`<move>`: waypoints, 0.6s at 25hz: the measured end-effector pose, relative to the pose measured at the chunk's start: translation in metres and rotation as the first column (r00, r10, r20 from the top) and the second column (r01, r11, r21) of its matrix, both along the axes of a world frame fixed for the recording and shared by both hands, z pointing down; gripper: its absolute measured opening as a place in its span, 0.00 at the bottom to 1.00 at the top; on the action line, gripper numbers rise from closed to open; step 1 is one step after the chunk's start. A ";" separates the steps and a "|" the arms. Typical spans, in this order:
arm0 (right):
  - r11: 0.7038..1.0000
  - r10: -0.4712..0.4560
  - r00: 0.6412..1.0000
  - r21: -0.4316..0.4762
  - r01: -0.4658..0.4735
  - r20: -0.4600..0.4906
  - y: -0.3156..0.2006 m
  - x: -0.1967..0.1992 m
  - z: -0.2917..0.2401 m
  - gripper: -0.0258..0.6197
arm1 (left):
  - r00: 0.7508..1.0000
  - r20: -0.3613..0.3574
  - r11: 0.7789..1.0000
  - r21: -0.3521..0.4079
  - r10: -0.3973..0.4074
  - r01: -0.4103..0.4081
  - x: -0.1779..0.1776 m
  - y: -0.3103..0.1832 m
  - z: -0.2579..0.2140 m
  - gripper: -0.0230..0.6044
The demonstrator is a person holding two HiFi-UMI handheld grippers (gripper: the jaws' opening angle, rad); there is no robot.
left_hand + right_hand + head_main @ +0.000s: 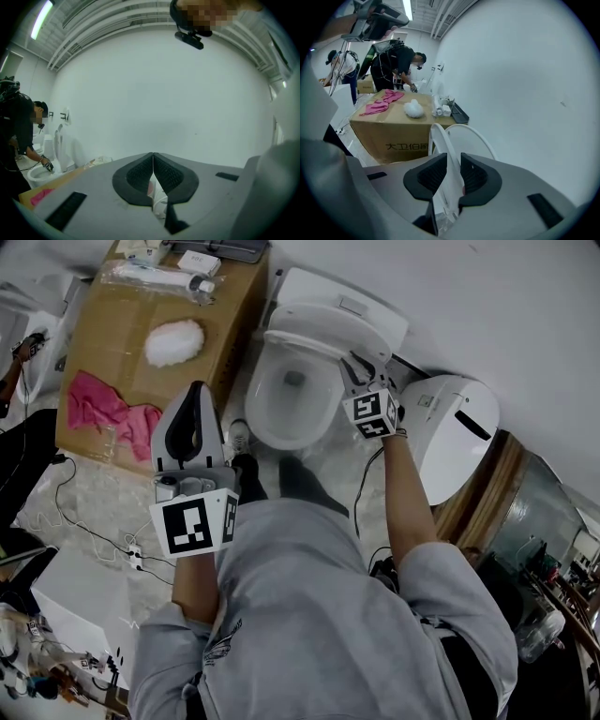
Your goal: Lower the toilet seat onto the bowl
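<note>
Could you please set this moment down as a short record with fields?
seat: raised off the bowl, its edge between the right tongs
right tongs: shut on seat
left tongs: shut, empty, away from the toilet
lid: up, behind the seat
box: beside the bowl, pink cloth on top

We see a pale speckled floor [94, 493] carrying a white ceramic toilet [272, 432] and a brown cardboard box [103, 334] just beside it. On the box lie a crumpled pink cloth [98, 409], a white fluffy ball [174, 341] and, at the far edge, what may be a clear plastic-wrapped pack [155, 277].
</note>
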State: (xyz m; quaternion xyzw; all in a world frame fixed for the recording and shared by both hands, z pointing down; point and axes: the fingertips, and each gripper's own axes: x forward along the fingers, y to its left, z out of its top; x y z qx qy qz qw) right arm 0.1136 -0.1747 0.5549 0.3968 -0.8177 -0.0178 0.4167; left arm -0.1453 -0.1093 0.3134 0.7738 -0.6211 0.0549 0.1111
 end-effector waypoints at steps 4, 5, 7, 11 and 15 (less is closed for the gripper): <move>1.000 -0.005 1.000 -0.008 0.005 -0.005 0.009 -0.001 0.004 0.14 | 1.000 -0.002 1.000 -0.001 0.005 -0.005 0.001 0.002 0.001 0.04; 1.000 -0.008 1.000 -0.009 0.008 -0.006 0.012 -0.002 0.004 0.14 | 1.000 -0.002 1.000 -0.002 0.007 -0.007 0.001 0.002 0.001 0.04; 1.000 -0.015 1.000 -0.011 0.015 -0.009 0.016 -0.004 0.005 0.14 | 1.000 -0.003 1.000 -0.005 0.009 -0.009 0.001 0.003 0.002 0.04; 0.999 -0.026 1.000 -0.018 0.026 -0.013 0.027 -0.009 0.006 0.14 | 1.000 -0.006 1.000 -0.009 0.016 -0.016 0.003 0.006 0.005 0.04; 0.999 -0.042 0.999 -0.026 0.041 -0.017 0.041 -0.013 0.009 0.14 | 1.000 -0.011 1.000 -0.014 0.027 -0.027 0.006 0.007 0.009 0.04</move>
